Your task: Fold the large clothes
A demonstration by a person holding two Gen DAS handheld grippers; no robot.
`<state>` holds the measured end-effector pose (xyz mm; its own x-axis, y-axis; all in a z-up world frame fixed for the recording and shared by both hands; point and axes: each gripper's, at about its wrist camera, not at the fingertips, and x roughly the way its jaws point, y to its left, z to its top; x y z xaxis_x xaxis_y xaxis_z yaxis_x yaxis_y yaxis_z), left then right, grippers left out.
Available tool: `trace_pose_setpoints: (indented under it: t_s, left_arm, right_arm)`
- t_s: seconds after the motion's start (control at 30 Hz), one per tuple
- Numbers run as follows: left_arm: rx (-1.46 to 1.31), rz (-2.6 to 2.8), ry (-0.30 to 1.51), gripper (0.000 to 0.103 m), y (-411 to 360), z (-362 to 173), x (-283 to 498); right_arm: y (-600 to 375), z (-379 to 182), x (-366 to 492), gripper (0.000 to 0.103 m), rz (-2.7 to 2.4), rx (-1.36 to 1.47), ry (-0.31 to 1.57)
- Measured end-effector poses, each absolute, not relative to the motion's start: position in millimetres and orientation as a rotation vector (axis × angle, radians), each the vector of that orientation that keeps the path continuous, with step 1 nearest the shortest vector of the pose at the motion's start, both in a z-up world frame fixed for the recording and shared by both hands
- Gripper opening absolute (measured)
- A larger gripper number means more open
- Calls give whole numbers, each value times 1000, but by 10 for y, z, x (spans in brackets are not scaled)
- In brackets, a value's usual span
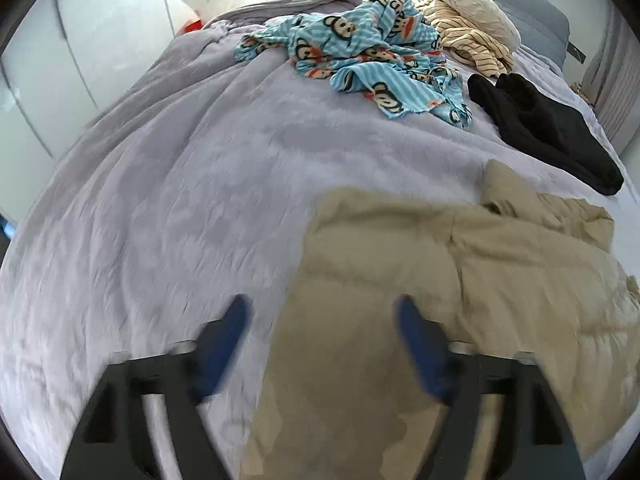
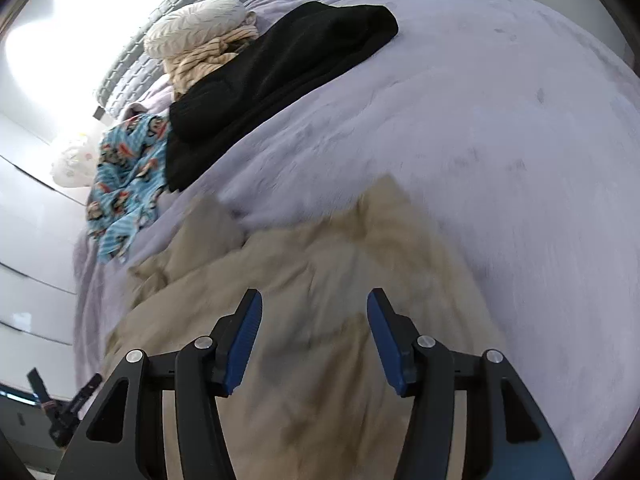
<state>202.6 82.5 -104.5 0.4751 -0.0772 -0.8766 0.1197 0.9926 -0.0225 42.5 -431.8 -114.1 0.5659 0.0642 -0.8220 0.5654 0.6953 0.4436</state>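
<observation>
The left hand-held gripper [image 1: 322, 312] and right hand-held gripper [image 2: 314, 304] both hang released, jaws spread and empty, above the beige garment [image 1: 420, 280]. It lies rumpled on the lilac bed [image 1: 180, 200], with a black garment [image 1: 540, 128] at two o'clock.

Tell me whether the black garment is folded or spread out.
Folded: the black garment lies as a compact, doubled-over bundle on the lavender blanket.

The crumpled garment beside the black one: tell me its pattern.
Light-blue stripes with cartoon monkey faces, clearest in the left wrist view.
</observation>
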Motion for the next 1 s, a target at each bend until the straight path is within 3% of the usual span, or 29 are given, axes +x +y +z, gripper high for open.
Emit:
trace_pose_setpoints:
  t_s: [0.03, 0.2, 0.3, 0.57, 0.67, 1.0]
  left_arm:
    - [37, -108, 1055, 103, 852, -1014, 1939]
    - [-16, -113, 1073, 103, 952, -982, 1574]
    - [-41, -124, 1101, 103, 994, -1024, 1378]
    - [-272, -199, 1205, 103, 1182, -1193, 910]
    - [-370, -200, 1246, 103, 1269, -1307, 766]
    - [-688, -275, 1347, 103, 1253, -1903, 786]
  right_arm:
    - [-4273, -1116, 363, 63, -325, 775, 940]
    - [-4029, -1012, 102, 69, -279, 787, 940]
    - [-3888, -974, -103, 82, -251, 823, 938]
    - [-3577, -1080, -660, 83, -175, 952, 946]
    - [-3507, -1205, -855, 103, -158, 1015, 948]
    - [-3457, -1798, -988, 103, -125, 1294, 941]
